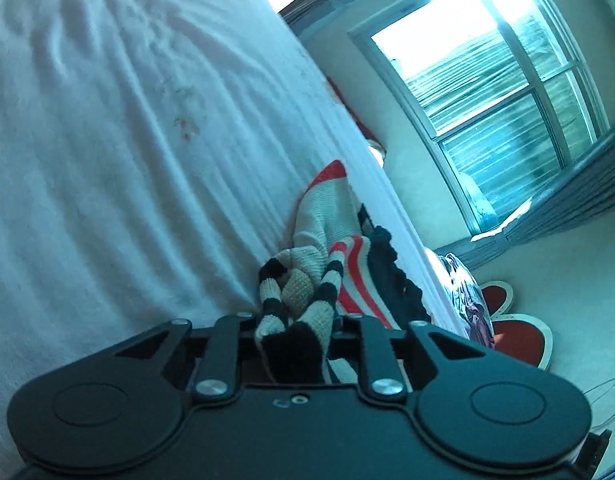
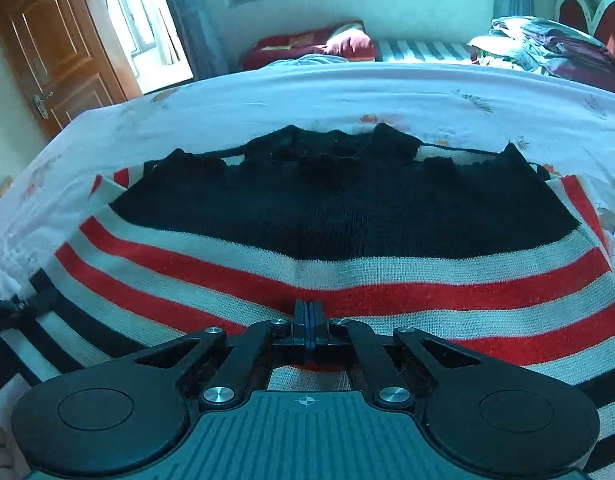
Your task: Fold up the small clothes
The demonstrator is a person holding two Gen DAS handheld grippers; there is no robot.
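A small knitted sweater [image 2: 327, 216] with a black top, red and white stripes and black-and-cream striped sleeves lies spread on the bed. My right gripper [image 2: 306, 312] is shut, its fingers pressed together low over the red and white stripes; I cannot tell whether cloth is pinched. In the left wrist view my left gripper [image 1: 295, 328] is shut on the sweater's striped sleeve [image 1: 291, 312], and the cloth bunches up between the jaws. The rest of the sweater [image 1: 335, 224] trails away along the bed's edge.
A white floral bedsheet [image 2: 267, 92] covers the bed [image 1: 107, 140]. A pile of bedding [image 2: 547, 48] and a red headboard [image 2: 587, 8] are at the far right. A wooden door [image 2: 55, 48] stands at the left. A window [image 1: 507, 92] is beyond the bed.
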